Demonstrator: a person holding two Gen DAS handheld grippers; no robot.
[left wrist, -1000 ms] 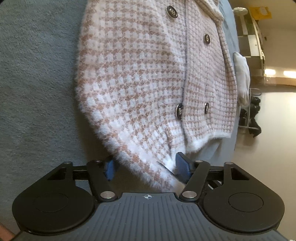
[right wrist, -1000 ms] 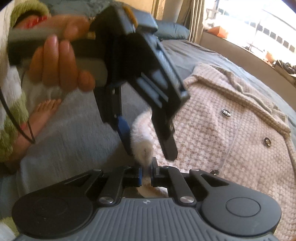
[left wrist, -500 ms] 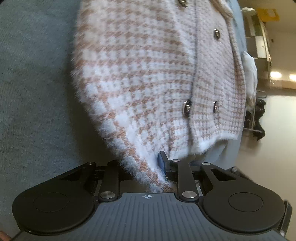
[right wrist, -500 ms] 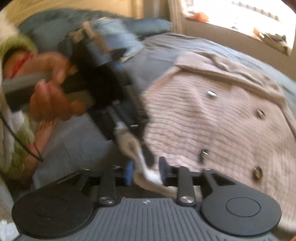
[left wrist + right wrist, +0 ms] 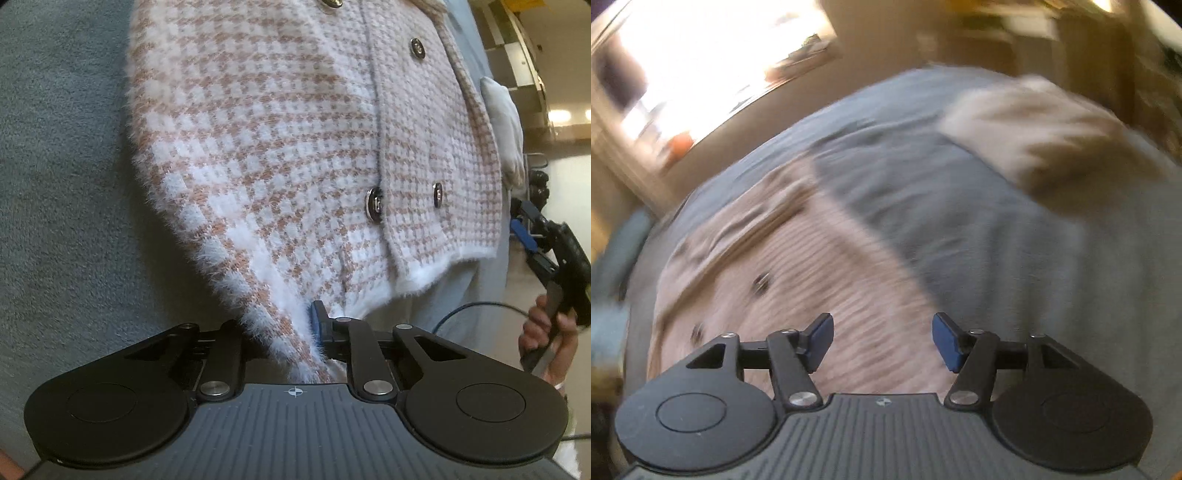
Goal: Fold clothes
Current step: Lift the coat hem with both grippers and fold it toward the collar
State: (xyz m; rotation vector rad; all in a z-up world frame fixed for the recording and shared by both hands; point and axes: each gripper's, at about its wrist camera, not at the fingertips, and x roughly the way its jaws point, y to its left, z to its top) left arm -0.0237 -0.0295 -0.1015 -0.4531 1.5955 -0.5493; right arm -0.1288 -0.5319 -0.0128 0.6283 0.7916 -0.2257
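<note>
Between the fingers of the left claw (image 5: 280,332) sits a fuzzy tip of a pink-and-white houndstooth cardigan (image 5: 295,147), pinched tight; whether it is a cuff or a hem corner I cannot tell. Ahead of that claw the one cardigan lies front-up on a grey bed (image 5: 55,184), buttoned, with four metal buttons (image 5: 375,204) visible. Off to its right, the person's hand (image 5: 546,332) carries the other tool. Seen from its own blurred camera, the right claw (image 5: 882,341) gapes wide and empty above the cardigan (image 5: 831,295). A second pale item (image 5: 1052,136) lies far beyond it (too smeared to identify). No crease through the body shows; folding seems partway at most.
</note>
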